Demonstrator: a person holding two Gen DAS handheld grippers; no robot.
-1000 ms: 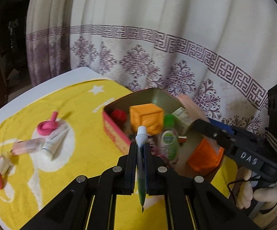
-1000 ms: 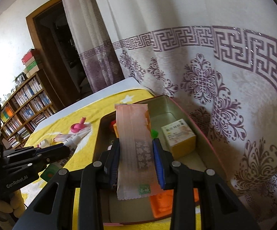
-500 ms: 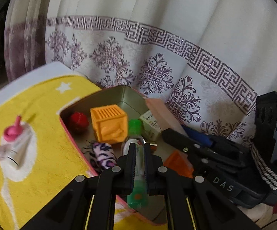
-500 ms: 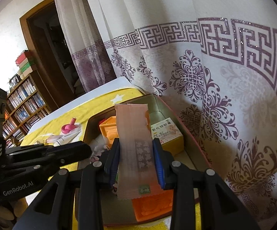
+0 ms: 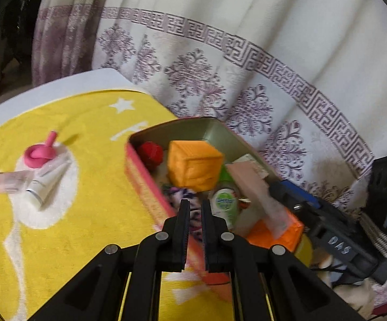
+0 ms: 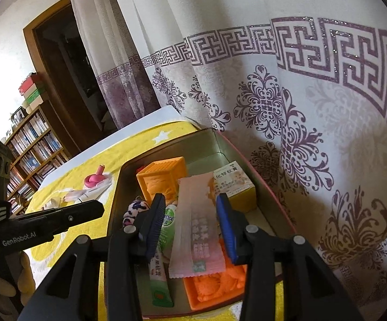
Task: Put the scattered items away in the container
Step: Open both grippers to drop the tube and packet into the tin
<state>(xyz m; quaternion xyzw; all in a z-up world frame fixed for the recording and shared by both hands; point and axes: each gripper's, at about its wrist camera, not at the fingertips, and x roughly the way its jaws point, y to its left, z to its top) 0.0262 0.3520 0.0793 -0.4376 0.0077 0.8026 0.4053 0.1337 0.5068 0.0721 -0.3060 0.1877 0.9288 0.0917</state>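
Observation:
The pink-sided tin container [image 5: 150, 190] [image 6: 220, 144] stands on the yellow towel. It holds an orange cube [image 5: 193, 165] [image 6: 164, 179], a red ball [image 5: 150, 153], a sanitizer bottle [image 5: 224, 204], a yellow box [image 6: 236, 184] and a flat orange piece [image 6: 215, 286]. My left gripper [image 5: 194, 208] is empty with jaws nearly together, above the tin's near wall. My right gripper [image 6: 190, 214] is open over the tin; the pink sachet [image 6: 200, 227] lies between its fingers, resting on the contents. A green tube [image 6: 161, 275] lies in the tin.
On the towel [image 5: 73, 214] left of the tin lie a pink knotted toy [image 5: 39, 155], a white tube [image 5: 49, 180] and a pink sachet [image 5: 6, 184]. A patterned curtain [image 5: 220, 67] hangs right behind the tin. A bookshelf [image 6: 33, 147] stands far left.
My left gripper dropped the green tube into the tin and pulled back. My right gripper opened and released the pink sachet onto the tin's contents.

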